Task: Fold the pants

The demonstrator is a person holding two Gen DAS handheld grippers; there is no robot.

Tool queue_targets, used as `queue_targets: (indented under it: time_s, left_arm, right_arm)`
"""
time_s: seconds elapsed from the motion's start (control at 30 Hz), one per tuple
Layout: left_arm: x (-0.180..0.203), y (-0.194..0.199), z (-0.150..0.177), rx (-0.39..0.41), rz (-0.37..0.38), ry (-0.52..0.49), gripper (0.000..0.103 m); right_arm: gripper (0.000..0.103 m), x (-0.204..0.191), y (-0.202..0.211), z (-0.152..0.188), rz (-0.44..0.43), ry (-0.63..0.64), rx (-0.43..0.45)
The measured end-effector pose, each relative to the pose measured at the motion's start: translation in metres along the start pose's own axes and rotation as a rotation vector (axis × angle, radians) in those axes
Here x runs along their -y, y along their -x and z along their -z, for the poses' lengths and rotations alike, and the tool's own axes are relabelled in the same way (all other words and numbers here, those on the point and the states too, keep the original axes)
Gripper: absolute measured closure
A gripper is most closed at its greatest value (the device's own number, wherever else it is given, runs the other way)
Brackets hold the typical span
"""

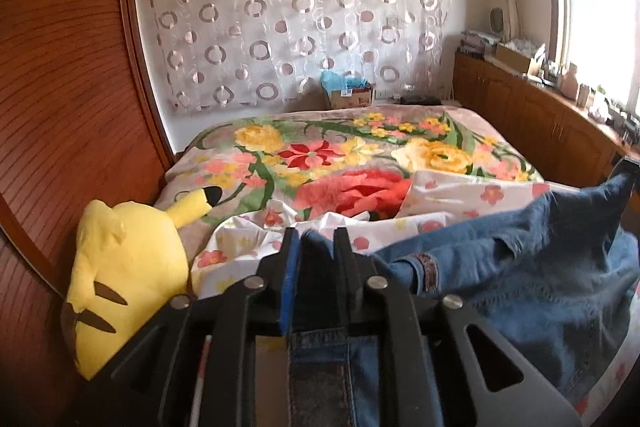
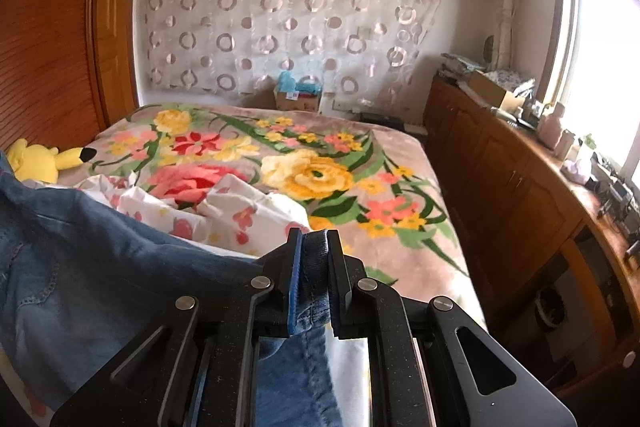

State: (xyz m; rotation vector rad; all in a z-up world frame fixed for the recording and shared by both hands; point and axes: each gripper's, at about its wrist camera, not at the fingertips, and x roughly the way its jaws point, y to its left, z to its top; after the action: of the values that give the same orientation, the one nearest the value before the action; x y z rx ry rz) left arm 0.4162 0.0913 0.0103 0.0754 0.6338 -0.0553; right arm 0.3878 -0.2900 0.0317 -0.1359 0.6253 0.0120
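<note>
the blue denim pants (image 1: 520, 267) are clamped at the near bed edge by the left gripper (image 1: 316, 247) and right gripper (image 2: 314, 251); no completed fold is visible.

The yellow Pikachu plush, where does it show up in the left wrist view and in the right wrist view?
Left wrist: the yellow plush is large at lower left, beside the left gripper.
Right wrist: the plush is small at the far left edge, above the jeans.
Shared landmark: the cardboard box beyond the bed's far end.
</note>
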Motion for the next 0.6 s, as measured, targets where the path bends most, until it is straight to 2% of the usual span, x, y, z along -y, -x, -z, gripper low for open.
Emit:
queue_targets:
  time_s: [0.03, 0.07, 0.2, 0.23, 0.27, 0.4, 0.6]
  left_arm:
    - [0.0, 0.003, 0.002, 0.0, -0.001, -0.005, 0.078]
    - [0.001, 0.007, 0.004, -0.002, 0.002, -0.012, 0.07]
    - [0.006, 0.024, 0.013, -0.006, 0.032, -0.033, 0.05]
    - [0.008, 0.027, 0.015, -0.008, 0.042, -0.038, 0.045]
    - [0.009, 0.031, 0.017, -0.006, 0.054, -0.041, 0.034]
    - [0.018, 0.043, 0.029, -0.016, 0.101, -0.039, 0.026]
    - [0.031, 0.048, 0.054, -0.061, 0.158, -0.036, 0.021]
  right_arm:
    - [0.094, 0.0, 0.001, 0.001, -0.001, -0.005, 0.0]
    - [0.09, 0.0, 0.004, 0.002, -0.006, -0.012, 0.003]
    - [0.058, 0.002, 0.02, 0.004, -0.028, -0.033, 0.024]
    - [0.053, 0.003, 0.025, 0.006, -0.031, -0.038, 0.026]
    - [0.045, 0.004, 0.03, 0.008, -0.029, -0.04, 0.031]
    - [0.036, 0.001, 0.047, 0.016, -0.053, -0.037, 0.03]
    - [0.025, -0.004, 0.07, 0.036, -0.088, -0.045, 0.008]
